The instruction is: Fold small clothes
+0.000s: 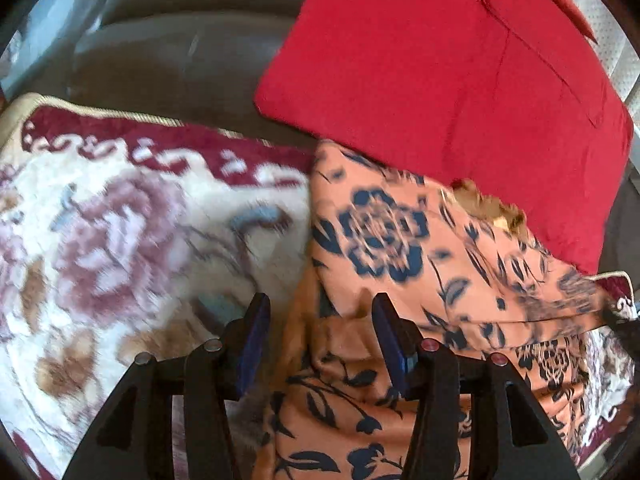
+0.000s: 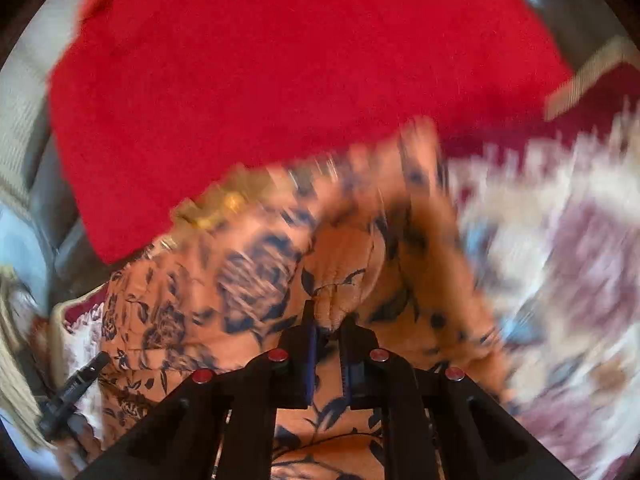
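An orange garment with dark blue flowers (image 1: 380,240) lies crumpled on a flowered blanket, with gold trim (image 1: 488,208) at its far edge. My left gripper (image 1: 320,304) hangs open just above it. One finger is over the blanket, the other is over the orange cloth, and the pads press on nothing. In the right wrist view the same orange garment (image 2: 248,280) is blurred. My right gripper (image 2: 328,320) is shut on a raised fold of it, and the cloth bunches up between the near-closed fingers.
A red cloth (image 1: 440,80) lies beyond the garment and overlaps its far edge; the right wrist view shows the red cloth (image 2: 280,60) too. The cream and maroon blanket (image 1: 120,220) covers the surface. A grey seat (image 1: 172,52) lies behind. A black elongated piece (image 2: 76,388) sits at lower left.
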### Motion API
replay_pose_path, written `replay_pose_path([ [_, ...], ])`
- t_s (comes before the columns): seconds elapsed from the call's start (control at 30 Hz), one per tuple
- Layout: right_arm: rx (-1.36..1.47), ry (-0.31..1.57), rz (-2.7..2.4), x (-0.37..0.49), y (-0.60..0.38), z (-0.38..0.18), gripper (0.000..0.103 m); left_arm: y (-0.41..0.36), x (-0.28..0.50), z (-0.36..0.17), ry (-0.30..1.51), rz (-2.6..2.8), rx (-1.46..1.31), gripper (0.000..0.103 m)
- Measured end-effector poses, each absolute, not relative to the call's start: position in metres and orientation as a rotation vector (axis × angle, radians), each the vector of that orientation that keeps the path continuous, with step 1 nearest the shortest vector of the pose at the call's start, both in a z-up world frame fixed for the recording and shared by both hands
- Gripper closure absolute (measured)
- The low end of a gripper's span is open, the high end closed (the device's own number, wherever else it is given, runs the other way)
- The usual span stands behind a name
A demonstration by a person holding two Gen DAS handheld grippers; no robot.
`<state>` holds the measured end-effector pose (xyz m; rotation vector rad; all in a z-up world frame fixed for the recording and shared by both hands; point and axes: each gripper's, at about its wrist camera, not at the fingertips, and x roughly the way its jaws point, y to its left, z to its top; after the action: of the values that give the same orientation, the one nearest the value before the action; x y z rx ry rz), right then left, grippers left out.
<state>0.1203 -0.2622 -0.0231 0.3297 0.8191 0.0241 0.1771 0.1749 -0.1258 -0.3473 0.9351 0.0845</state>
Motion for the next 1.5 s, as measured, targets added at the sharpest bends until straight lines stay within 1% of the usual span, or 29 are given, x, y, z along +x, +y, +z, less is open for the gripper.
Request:
replay_pose_path([
  [0.03, 0.300, 0.757, 0.012, 0.110, -0.260, -0.005, 0.092, 0.176, 0.176, -0.124, 0.916, 0.087, -0.350, 0.049],
  [0.1, 0.232, 0.706, -0.027, 0.106, -0.257, 0.007, 0.091, 0.178, 0.182, -0.121, 0.911, 0.087, -0.355, 0.044],
  [0.17, 0.191, 0.765, -0.056, 0.118, -0.257, -0.013, 0.087, 0.170, 0.199, -0.135, 0.972, 0.085, -0.329, 0.044],
  [0.23, 0.250, 0.853, -0.067, 0.129, -0.270, -0.045, 0.071, 0.165, 0.208, -0.151, 1.029, 0.092, -0.285, 0.044],
  [0.27, 0.279, 0.921, -0.055, 0.135, -0.275, -0.062, 0.057, 0.162, 0.208, -0.151, 1.016, 0.093, -0.248, 0.044],
  [0.3, 0.295, 0.924, -0.042, 0.132, -0.277, -0.066, 0.046, 0.158, 0.207, -0.146, 1.007, 0.102, -0.206, 0.044],
  [0.33, 0.305, 0.866, -0.032, 0.123, -0.280, -0.061, 0.043, 0.158, 0.207, -0.142, 0.998, 0.119, -0.192, 0.044],
  [0.43, 0.327, 0.746, -0.069, 0.105, -0.288, -0.036, 0.043, 0.160, 0.202, -0.121, 0.915, 0.127, -0.253, 0.044],
  [0.47, 0.357, 0.695, -0.050, 0.100, -0.290, -0.025, 0.041, 0.158, 0.203, -0.115, 0.893, 0.108, -0.266, 0.044],
  [0.53, 0.414, 0.633, 0.041, 0.100, -0.289, -0.010, 0.034, 0.150, 0.209, -0.110, 0.878, 0.083, -0.236, 0.044],
  [0.57, 0.439, 0.629, 0.110, 0.106, -0.284, -0.008, 0.029, 0.145, 0.218, -0.117, 0.905, 0.087, -0.210, 0.044],
  [0.63, 0.477, 0.648, 0.218, 0.120, -0.280, -0.013, 0.029, 0.142, 0.232, -0.138, 0.990, 0.119, -0.195, 0.044],
  [0.67, 0.493, 0.674, 0.255, 0.133, -0.277, -0.023, 0.028, 0.145, 0.240, -0.153, 1.050, 0.131, -0.205, 0.042],
  [0.7, 0.503, 0.713, 0.262, 0.144, -0.274, -0.034, 0.028, 0.148, 0.239, -0.154, 1.032, 0.125, -0.219, 0.042],
  [0.73, 0.549, 0.798, 0.227, 0.165, -0.284, -0.057, 0.029, 0.149, 0.238, -0.151, 1.029, 0.121, -0.221, 0.042],
  [0.77, 0.614, 0.848, 0.185, 0.173, -0.293, -0.074, 0.037, 0.151, 0.233, -0.143, 1.024, 0.125, -0.216, 0.042],
  [0.8, 0.707, 0.847, 0.188, 0.174, -0.304, -0.083, 0.037, 0.153, 0.227, -0.136, 0.988, 0.129, -0.216, 0.042],
  [0.83, 0.764, 0.794, 0.213, 0.166, -0.311, -0.078, 0.035, 0.155, 0.223, -0.132, 0.960, 0.122, -0.217, 0.041],
  [0.87, 0.757, 0.752, 0.241, 0.159, -0.311, -0.069, 0.027, 0.157, 0.220, -0.131, 0.939, 0.115, -0.210, 0.041],
  [0.93, 0.726, 0.702, 0.294, 0.153, -0.306, -0.061, 0.016, 0.157, 0.225, -0.143, 1.005, 0.113, -0.195, 0.041],
  [0.97, 0.681, 0.723, 0.273, 0.159, -0.304, -0.064, 0.016, 0.158, 0.229, -0.150, 1.054, 0.116, -0.203, 0.041],
  [1.0, 0.653, 0.787, 0.223, 0.168, -0.304, -0.073, 0.021, 0.161, 0.221, -0.149, 1.042, 0.110, -0.225, 0.041],
  [1.03, 0.699, 0.814, 0.218, 0.171, -0.310, -0.085, 0.022, 0.162, 0.214, -0.143, 1.027, 0.102, -0.226, 0.041],
  [1.1, 0.734, 0.763, 0.205, 0.155, -0.312, -0.073, 0.020, 0.166, 0.197, -0.133, 1.000, 0.066, -0.230, 0.041],
  [1.17, 0.672, 0.726, 0.228, 0.120, -0.310, -0.049, 0.020, 0.171, 0.173, -0.123, 0.980, 0.033, -0.245, 0.041],
  [1.2, 0.672, 0.726, 0.228, 0.120, -0.310, -0.049, 0.020, 0.175, 0.157, -0.121, 0.981, 0.009, -0.260, 0.041],
  [1.27, 0.638, 0.729, 0.250, 0.086, -0.312, -0.045, 0.020, 0.177, 0.123, -0.119, 0.985, -0.031, -0.280, 0.041],
  [1.4, 0.646, 0.776, 0.251, 0.015, -0.327, -0.060, 0.020, 0.185, 0.055, -0.128, 1.027, -0.084, -0.320, 0.040],
  [1.5, 0.685, 0.826, 0.225, -0.042, -0.345, -0.090, 0.020, 0.185, 0.012, -0.140, 1.075, -0.087, -0.328, 0.040],
])
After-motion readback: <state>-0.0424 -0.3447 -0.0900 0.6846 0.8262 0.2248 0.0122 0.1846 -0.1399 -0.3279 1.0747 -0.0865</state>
